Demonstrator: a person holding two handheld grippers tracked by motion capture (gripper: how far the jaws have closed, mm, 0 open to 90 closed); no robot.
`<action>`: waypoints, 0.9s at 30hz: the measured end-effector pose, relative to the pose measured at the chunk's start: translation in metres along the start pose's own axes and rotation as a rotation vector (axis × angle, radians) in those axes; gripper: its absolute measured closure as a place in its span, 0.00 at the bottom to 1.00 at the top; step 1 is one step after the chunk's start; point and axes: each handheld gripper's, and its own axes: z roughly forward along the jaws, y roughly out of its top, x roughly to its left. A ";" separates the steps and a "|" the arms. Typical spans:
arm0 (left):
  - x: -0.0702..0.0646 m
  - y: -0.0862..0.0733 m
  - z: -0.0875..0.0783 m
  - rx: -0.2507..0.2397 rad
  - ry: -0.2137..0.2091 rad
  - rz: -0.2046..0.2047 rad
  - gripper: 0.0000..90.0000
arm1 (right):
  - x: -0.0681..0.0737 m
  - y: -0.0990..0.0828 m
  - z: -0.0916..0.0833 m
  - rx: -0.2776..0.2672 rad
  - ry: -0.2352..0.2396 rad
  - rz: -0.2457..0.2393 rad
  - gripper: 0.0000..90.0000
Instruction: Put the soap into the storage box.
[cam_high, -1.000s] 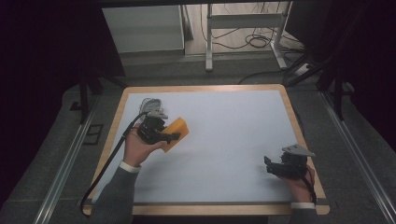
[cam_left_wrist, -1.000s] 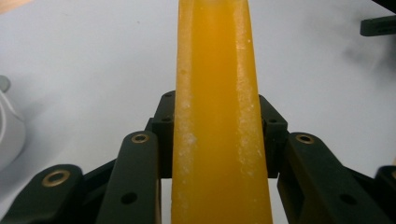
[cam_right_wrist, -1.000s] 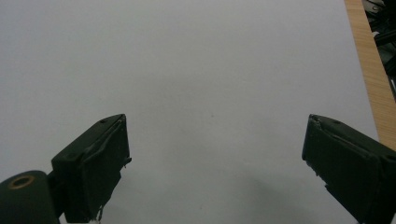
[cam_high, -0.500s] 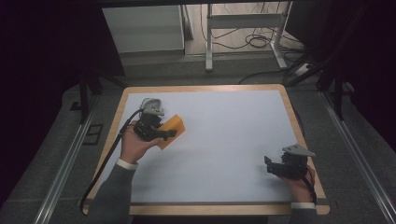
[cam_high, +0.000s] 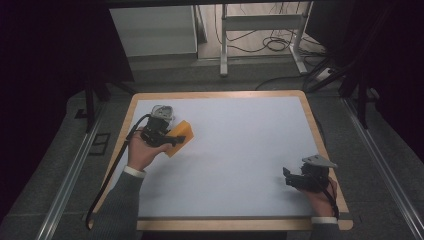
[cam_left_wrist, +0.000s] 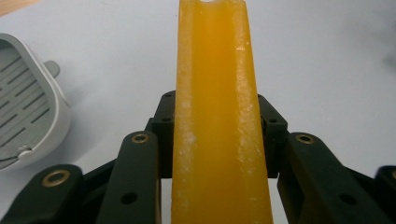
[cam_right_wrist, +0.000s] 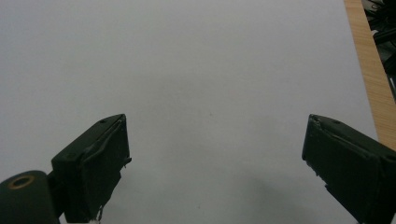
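My left gripper (cam_high: 175, 139) is shut on a flat orange-yellow block (cam_high: 182, 135) over the table's left part. In the left gripper view the block (cam_left_wrist: 215, 70) runs edge-on up between the two black jaws, whose pads press on both its sides, and its far end has a small notch. Close beside the left gripper (cam_left_wrist: 217, 121) a grey slotted, rounded piece (cam_left_wrist: 25, 116) lies on the white surface. My right gripper (cam_high: 287, 176) rests near the table's front right corner, pointing left. Its jaws stand wide apart over bare white surface (cam_right_wrist: 215, 154).
The white tabletop (cam_high: 240, 150) has a wooden rim (cam_high: 320, 130). A cable (cam_high: 107, 185) trails from the left gripper along the left edge. Beyond the table stand a metal frame (cam_high: 225, 45) and floor cables.
My left hand has shifted a little leftward with the orange block in its grip. The right hand has kept still.
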 end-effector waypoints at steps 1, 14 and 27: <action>0.001 0.000 0.000 0.002 0.003 0.000 0.68 | 0.000 0.000 0.000 -0.001 0.000 0.002 0.08; 0.013 0.005 0.001 -0.001 0.024 -0.024 0.68 | 0.000 0.000 0.000 0.001 -0.005 0.001 0.08; 0.023 0.015 -0.001 0.001 0.037 -0.050 0.68 | 0.000 -0.001 0.001 0.003 -0.005 -0.002 0.08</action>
